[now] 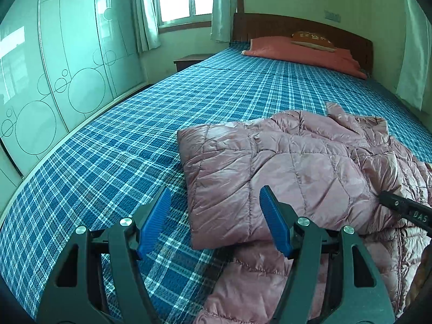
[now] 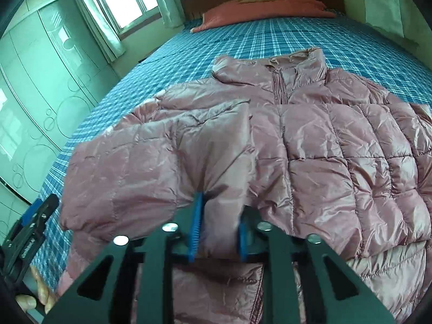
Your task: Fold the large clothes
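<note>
The pink quilted down jacket [image 2: 310, 140] lies spread on the bed [image 1: 121, 140], collar toward the headboard, one sleeve folded across its front. Nearest in the right wrist view, the right gripper [image 2: 218, 216] has its blue jaws clamped on a bunched fold of that sleeve. In the left wrist view the left gripper [image 1: 216, 208] hovers over the jacket's near left edge, jaws wide apart with nothing between them. The blue plaid sheet [image 1: 243, 86] stretches beyond. Farther off, a salmon folded blanket [image 1: 305, 54] and a brown pillow [image 1: 313, 40] rest against the wooden headboard [image 1: 270, 24].
</note>
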`<state>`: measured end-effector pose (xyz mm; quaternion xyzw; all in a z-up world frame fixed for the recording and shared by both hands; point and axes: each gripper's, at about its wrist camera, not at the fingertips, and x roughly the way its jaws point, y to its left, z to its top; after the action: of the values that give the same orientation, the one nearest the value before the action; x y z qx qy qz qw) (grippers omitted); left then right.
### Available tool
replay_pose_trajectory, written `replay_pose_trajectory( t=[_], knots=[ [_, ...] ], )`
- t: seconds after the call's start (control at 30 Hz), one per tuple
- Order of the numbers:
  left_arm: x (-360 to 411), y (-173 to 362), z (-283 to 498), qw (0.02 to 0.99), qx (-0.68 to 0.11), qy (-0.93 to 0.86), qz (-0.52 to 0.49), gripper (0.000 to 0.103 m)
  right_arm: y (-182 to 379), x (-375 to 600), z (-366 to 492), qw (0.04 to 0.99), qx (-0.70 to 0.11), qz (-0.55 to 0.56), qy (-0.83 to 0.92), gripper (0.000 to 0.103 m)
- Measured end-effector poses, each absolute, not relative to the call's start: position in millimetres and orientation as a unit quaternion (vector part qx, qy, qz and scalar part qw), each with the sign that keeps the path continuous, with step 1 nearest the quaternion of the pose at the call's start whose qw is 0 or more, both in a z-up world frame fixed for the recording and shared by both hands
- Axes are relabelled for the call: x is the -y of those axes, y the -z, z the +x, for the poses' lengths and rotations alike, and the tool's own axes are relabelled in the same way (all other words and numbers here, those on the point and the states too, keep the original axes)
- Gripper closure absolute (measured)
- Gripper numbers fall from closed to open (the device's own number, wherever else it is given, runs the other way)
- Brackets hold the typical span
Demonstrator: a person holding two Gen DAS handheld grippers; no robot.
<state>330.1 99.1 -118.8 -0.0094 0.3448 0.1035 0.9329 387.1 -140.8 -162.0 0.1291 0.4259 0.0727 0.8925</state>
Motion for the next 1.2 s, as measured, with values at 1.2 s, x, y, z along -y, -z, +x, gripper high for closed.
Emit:
replay_pose_trajectory(
  t=[1.2],
  knots=[
    [-15.5, 169.9, 460.0, 0.905, -0.413, -0.046, 0.087, 0.033, 186.9, 274.7, 445.4, 0.89, -0.44, 0.067, 0.096, 0.051]
  ],
)
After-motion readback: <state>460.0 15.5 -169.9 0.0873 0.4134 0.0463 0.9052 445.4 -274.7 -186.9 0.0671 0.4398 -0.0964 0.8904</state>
